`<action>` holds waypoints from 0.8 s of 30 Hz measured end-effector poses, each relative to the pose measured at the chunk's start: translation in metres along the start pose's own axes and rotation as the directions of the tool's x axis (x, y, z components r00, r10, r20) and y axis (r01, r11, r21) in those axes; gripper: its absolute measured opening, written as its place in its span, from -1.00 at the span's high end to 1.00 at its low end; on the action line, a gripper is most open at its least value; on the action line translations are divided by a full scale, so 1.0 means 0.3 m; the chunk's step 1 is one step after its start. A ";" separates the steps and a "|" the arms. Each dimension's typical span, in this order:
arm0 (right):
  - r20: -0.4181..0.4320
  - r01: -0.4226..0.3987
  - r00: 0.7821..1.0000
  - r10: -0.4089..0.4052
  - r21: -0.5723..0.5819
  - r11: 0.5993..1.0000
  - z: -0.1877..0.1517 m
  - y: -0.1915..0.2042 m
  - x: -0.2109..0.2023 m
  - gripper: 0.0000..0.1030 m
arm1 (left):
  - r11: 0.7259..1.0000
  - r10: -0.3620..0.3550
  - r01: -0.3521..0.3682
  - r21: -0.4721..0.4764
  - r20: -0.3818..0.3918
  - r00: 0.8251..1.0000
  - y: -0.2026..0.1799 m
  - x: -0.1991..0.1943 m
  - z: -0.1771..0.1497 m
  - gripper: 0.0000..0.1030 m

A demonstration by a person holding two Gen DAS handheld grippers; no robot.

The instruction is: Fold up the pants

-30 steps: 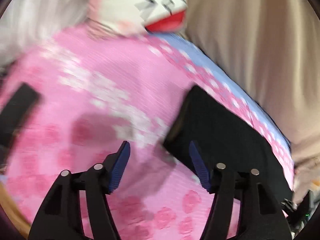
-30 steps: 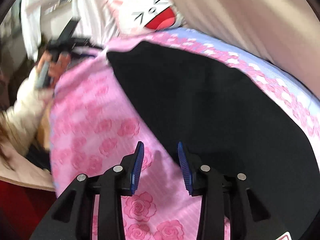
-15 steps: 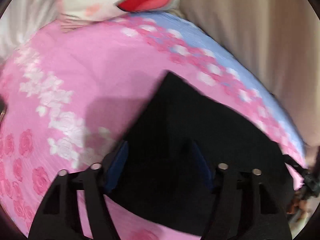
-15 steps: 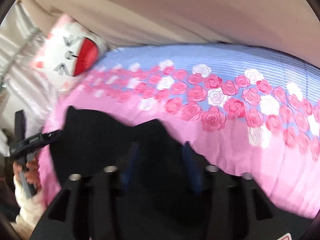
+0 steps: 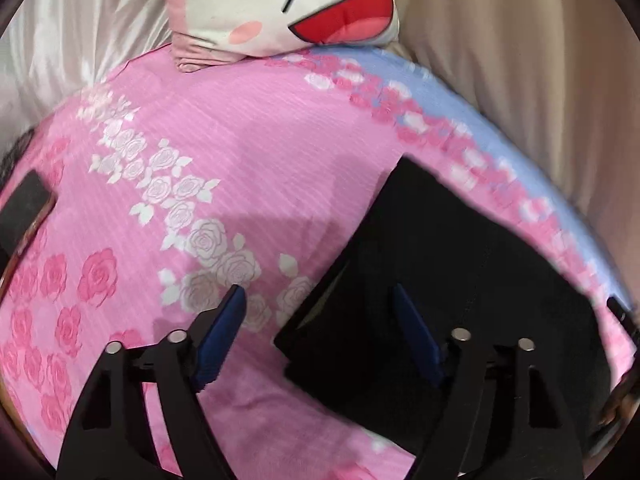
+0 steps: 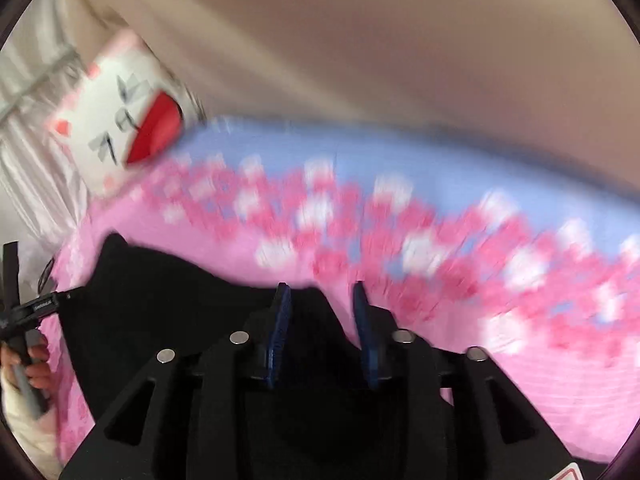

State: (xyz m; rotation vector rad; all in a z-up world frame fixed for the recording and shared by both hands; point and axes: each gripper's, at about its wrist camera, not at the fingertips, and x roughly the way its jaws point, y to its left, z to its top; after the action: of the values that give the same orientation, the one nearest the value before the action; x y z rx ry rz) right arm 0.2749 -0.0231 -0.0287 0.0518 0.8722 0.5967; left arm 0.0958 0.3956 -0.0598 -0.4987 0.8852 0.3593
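Note:
The black pants (image 5: 452, 276) lie folded flat on a pink rose-print bedspread (image 5: 224, 168). In the left wrist view my left gripper (image 5: 316, 304) is open and empty, its jaws straddling the near left corner of the pants from above. In the right wrist view, which is blurred, the pants (image 6: 168, 304) fill the lower left and my right gripper (image 6: 320, 292) is open over their far edge, holding nothing. The left gripper (image 6: 24, 312) and the hand holding it show at the far left of that view.
A white cartoon-face pillow (image 5: 288, 4) sits at the head of the bed, also in the right wrist view (image 6: 120, 124). A beige wall (image 5: 520, 60) runs along the far side. A dark phone (image 5: 24, 212) lies at the bedspread's left edge. White curtain (image 5: 80, 20) hangs behind.
The left gripper has pulled back left, from over the pants to their corner. The right gripper swung toward the pants' far edge and keeps moving; its view is blurred.

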 end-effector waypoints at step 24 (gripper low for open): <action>0.007 0.124 0.991 -0.131 0.270 0.955 -0.344 -0.440 -0.419 0.82 | 0.985 0.006 -0.019 0.173 0.077 0.997 -0.327 -0.087 -0.035 -0.51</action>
State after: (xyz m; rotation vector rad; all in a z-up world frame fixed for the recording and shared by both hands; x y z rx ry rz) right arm 0.1996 -0.2180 -0.0445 0.2475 0.9203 0.3528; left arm 0.1221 0.3059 -0.0186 -0.3165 0.8373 0.3069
